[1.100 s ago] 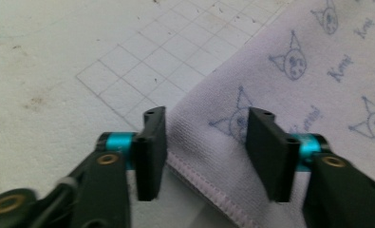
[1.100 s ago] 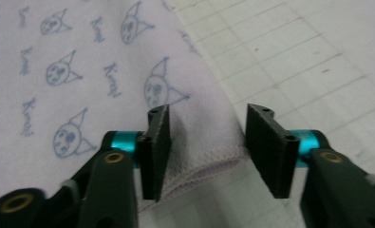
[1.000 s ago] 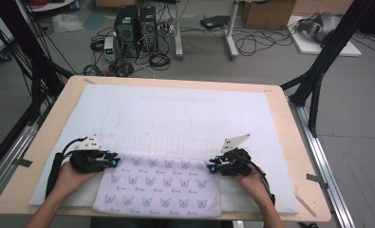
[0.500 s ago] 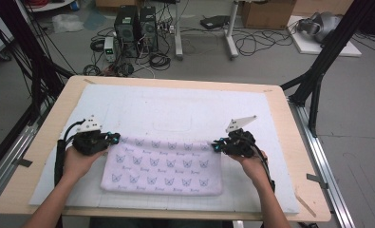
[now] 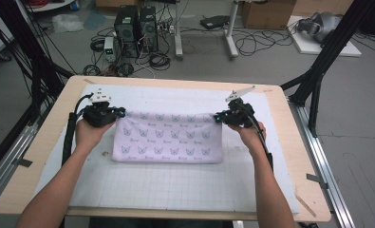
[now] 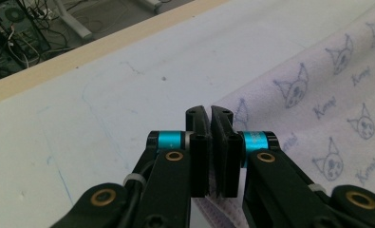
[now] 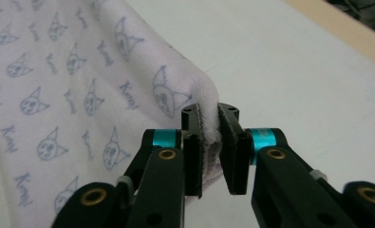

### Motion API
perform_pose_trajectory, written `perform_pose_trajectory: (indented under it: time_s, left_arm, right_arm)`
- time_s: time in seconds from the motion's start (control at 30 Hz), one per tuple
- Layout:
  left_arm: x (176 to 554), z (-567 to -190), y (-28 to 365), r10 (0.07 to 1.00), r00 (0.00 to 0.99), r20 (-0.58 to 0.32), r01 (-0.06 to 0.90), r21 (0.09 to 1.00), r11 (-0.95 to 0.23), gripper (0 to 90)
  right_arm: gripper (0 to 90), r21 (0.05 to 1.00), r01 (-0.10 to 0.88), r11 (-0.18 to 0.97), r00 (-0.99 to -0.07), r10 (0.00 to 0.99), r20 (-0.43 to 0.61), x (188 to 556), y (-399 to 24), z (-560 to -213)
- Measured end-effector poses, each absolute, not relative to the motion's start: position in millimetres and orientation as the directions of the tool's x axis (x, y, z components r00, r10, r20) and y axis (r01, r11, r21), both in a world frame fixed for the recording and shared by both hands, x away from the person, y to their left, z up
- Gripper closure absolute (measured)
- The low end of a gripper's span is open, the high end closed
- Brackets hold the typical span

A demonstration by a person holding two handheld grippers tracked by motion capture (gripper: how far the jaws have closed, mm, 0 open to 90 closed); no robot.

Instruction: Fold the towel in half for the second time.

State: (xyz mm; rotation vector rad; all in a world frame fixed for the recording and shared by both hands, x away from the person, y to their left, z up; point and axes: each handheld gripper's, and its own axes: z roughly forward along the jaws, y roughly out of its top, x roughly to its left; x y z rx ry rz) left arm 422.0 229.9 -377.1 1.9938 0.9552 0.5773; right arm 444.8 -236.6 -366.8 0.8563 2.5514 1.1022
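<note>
A pale lilac cloth (image 5: 168, 137) printed with small cat faces is stretched between my two grippers, its far edge lifted and its near part lying on the white mat (image 5: 175, 185). My left gripper (image 5: 120, 113) is shut on the cloth's far left corner; in the left gripper view the jaws (image 6: 210, 114) stand almost together with the cloth (image 6: 327, 118) pinched low between them. My right gripper (image 5: 218, 118) is shut on the far right corner, and fabric (image 7: 80, 71) bunches between its pads (image 7: 210, 111). Both pairs of jaws have just been opening slightly, with cloth still between them.
The mat covers most of a wooden table (image 5: 47, 142). Beyond the far edge, computer towers (image 5: 133, 23) and cables lie on the floor. Black frame struts (image 5: 318, 80) stand at the right and left of the table.
Both hands have carried the cloth's gripped edge away from the person and upward. The cloth has moved from the near edge toward the middle of the mat.
</note>
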Motion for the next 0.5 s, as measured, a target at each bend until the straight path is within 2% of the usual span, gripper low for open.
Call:
perform_pose_trajectory:
  time_s: [0.07, 0.1, 0.2, 0.5]
  left_arm:
    - [430.8, -380.9, 233.4, 0.820, 0.572, 0.024, 0.460, 0.818, -0.346, 64.2]
    - [432.7, -383.4, 236.4, 0.823, 0.568, 0.000, 0.479, 0.812, -0.332, 60.3]
    - [427.6, -389.6, 242.7, 0.805, 0.593, -0.022, 0.486, 0.807, -0.336, 58.6]
    - [401.1, -404.2, 240.1, 0.741, 0.671, -0.022, 0.445, 0.812, -0.379, 59.3]
  right_arm:
    - [68.4, 0.719, 0.445, 0.534, -0.768, 0.640, 0.000, 455.4, -236.6, -369.9]
    - [67.3, 0.712, 0.469, 0.523, -0.755, 0.656, 0.015, 459.7, -236.9, -372.9]
    - [67.3, 0.697, 0.486, 0.527, -0.755, 0.655, 0.032, 462.4, -236.9, -380.4]
    - [65.6, 0.722, 0.447, 0.528, -0.789, 0.613, 0.040, 435.6, -233.6, -380.6]
